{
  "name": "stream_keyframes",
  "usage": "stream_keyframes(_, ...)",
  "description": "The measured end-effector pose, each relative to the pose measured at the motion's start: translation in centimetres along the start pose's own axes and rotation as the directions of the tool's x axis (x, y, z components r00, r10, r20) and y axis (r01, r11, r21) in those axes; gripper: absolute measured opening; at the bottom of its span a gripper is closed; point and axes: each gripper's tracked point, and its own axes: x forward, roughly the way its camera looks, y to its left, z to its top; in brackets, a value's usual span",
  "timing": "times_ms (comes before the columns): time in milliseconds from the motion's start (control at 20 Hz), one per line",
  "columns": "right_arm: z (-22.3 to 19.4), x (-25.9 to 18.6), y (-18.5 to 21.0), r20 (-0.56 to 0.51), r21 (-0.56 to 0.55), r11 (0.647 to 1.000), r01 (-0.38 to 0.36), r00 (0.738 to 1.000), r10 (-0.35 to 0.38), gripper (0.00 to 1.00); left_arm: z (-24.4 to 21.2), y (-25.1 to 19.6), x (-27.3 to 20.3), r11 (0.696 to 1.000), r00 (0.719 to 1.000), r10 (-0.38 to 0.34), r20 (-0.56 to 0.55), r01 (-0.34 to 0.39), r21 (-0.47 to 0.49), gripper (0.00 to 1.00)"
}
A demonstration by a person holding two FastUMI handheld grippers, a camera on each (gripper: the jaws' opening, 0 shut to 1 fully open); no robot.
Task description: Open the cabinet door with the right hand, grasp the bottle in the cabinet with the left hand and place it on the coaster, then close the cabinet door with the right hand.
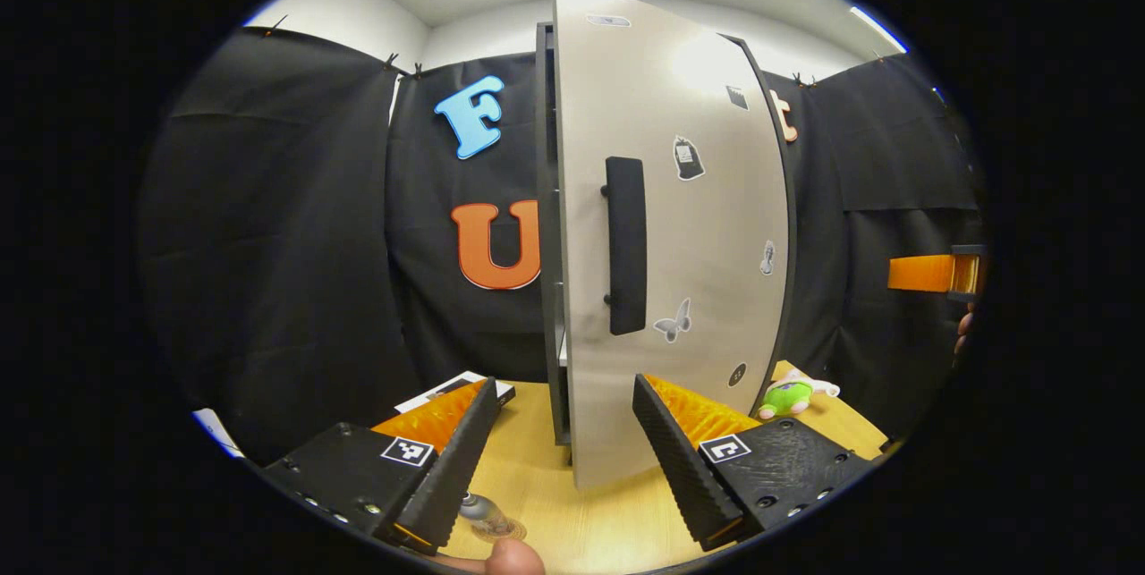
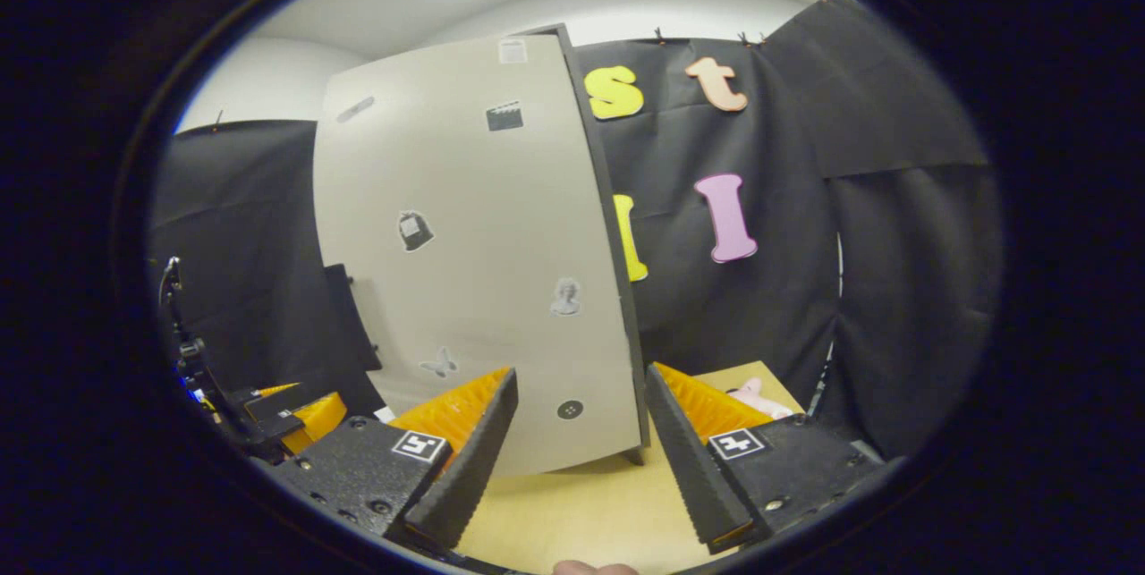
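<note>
A: Left gripper view, landmark is the cabinet door [image 1: 671, 235]. Door is pale grey with small stickers, swung partly out from the dark cabinet frame [image 1: 546, 226]; its free edge stands off the frame, a narrow gap showing shelf edges inside. The black handle [image 1: 625, 244] is upright on the door face, near the free edge.

B: Left gripper [image 1: 564, 459]?

A: Jaws spread wide, nothing between them; it sits low in front of the door's bottom edge, over the wooden table [image 1: 572, 521]. Below the door and just beside the inner face of the left finger lies a clear bottle [image 1: 483, 514]; it rests on the table, outside the cabinet. I cannot tell whether a coaster is under it.

B: Anything else near the door?

A: A green plush toy [image 1: 789, 396] on the table to the right of the door's lower corner; a flat white-and-black box [image 1: 456, 389] to the left of the frame; the right gripper [image 1: 939, 273], orange and black, well to the right of the door at handle height, fingers beside it at the picture edge.

B: Right gripper view?

A: The door [image 2: 465, 253] is seen obliquely, hinge edge toward the right, handle [image 2: 353, 316] at its far left side. The right gripper [image 2: 581, 459] is open and empty, low before the door's bottom right corner, touching nothing. The left gripper [image 2: 286, 414] shows left of the door; its state is unreadable here. A pink object [image 2: 756, 396] lies on the table right of the door.
</note>
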Motion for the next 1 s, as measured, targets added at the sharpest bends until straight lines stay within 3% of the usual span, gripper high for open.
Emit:
stream_keyframes(100, 0.6, 0.1, -1.1, 0.026, 0.005, 0.999, 0.049, 0.998, -0.049, 0.99, 0.7, 0.2, -0.2, 1.000, 1.000, -0.004, 0.013, 0.004, 0.004, 0.92)
stream_keyframes(200, 1.2, 0.0, -1.3, 0.057, -0.015, 0.997, 0.072, 0.996, -0.071, 0.99, 0.8, 0.3, -0.3, 1.000, 1.000, -0.016, 0.013, 0.016, 0.001, 0.92)
stream_keyframes(250, 1.3, 0.0, -1.2, 0.065, -0.038, 0.997, 0.074, 0.995, -0.072, 0.94, 0.7, 0.3, -0.4, 1.000, 1.000, -0.023, 0.006, 0.023, -0.002, 0.92)
stream_keyframes(350, 1.1, 0.0, -0.6, 0.087, -0.088, 0.994, 0.068, 0.994, -0.060, 0.99, 0.4, 0.7, -0.4, 1.000, 1.000, -0.024, -0.004, 0.024, -0.009, 0.92)
stream_keyframes(550, 0.2, -0.4, 1.2, 0.097, -0.132, 0.989, 0.072, 0.994, -0.059, 0.99, 1.8, 3.6, -1.0, 0.999, 0.998, 0.053, 0.041, -0.053, 0.006, 0.94)
stream_keyframes(600, 0.2, -0.8, 1.4, 0.102, -0.131, 0.988, 0.081, 0.992, -0.068, 0.94, 2.3, 3.5, -0.8, 0.999, 0.997, 0.036, 0.063, -0.036, 0.000, 0.95)
stream_keyframes(850, -1.3, -1.7, 2.1, 0.090, -0.102, 0.986, 0.136, 0.988, -0.127, 0.99, 1.9, 3.0, -0.5, 0.998, 0.996, -0.055, 0.070, 0.054, 0.017, 0.93)
stream_keyframes(900, -1.7, -1.8, 2.2, 0.086, -0.091, 0.984, 0.151, 0.986, -0.144, 0.97, 1.5, 3.0, -0.4, 0.998, 0.996, -0.066, 0.058, 0.065, 0.015, 0.93)
stream_keyframes(950, -1.9, -2.0, 2.1, 0.092, -0.077, 0.981, 0.176, 0.981, -0.169, 0.84, 1.4, 2.9, -0.5, 0.997, 0.996, -0.076, 0.054, 0.075, 0.009, 0.78)
stream_keyframes(1000, -2.0, -2.3, 2.3, 0.099, -0.062, 0.982, 0.181, 0.980, -0.174, 0.58, 1.6, 3.0, -0.5, 0.997, 0.995, -0.081, 0.059, 0.081, 0.003, 0.80)
